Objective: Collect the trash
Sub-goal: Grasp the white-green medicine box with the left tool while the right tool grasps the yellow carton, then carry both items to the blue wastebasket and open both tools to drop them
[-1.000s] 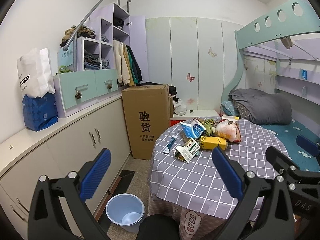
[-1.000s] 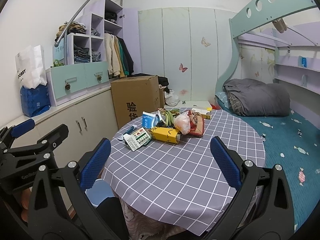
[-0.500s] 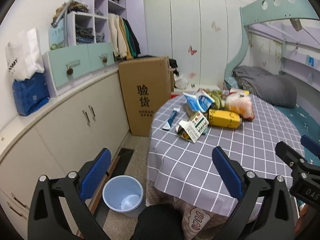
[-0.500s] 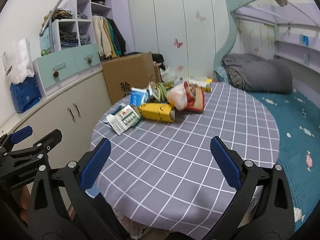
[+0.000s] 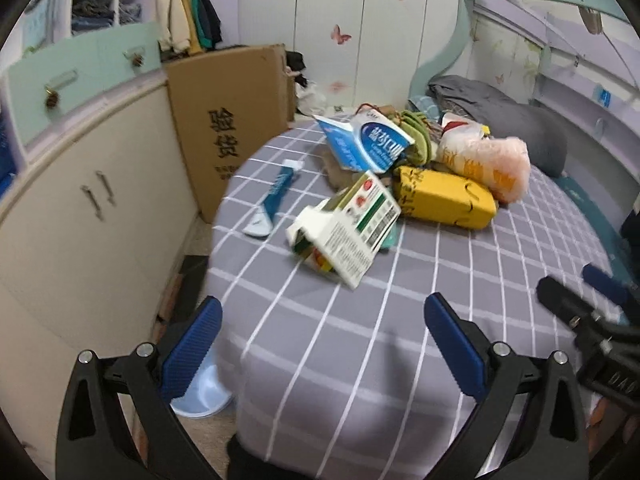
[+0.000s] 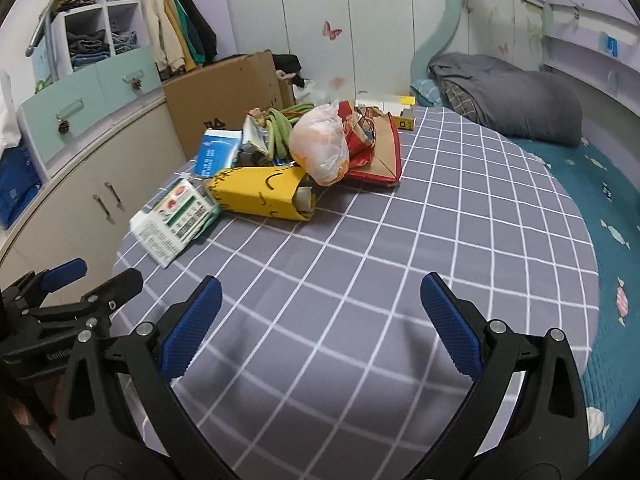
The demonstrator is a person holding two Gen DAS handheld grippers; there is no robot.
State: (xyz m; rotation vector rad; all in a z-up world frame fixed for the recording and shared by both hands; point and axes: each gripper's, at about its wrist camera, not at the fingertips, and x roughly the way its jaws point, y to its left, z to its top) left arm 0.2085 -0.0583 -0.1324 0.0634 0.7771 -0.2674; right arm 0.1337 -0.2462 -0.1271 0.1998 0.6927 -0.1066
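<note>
Since the trash pile (image 5: 404,168) sits at upper centre on the table (image 5: 360,360), take the white carton (image 5: 348,228) at its near edge first. Left gripper (image 5: 320,344) and right gripper (image 6: 320,320) hover empty, fingers apart. Keep clear of the yellow box (image 5: 444,196) just behind; the blue bin (image 5: 202,396) waits lower left.

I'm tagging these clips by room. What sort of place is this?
Most likely a child's bedroom. A bunk bed with a grey duvet stands on the right, clothes hang in open shelving, and butterfly stickers dot the wardrobe doors. The table holds the trash.
</note>
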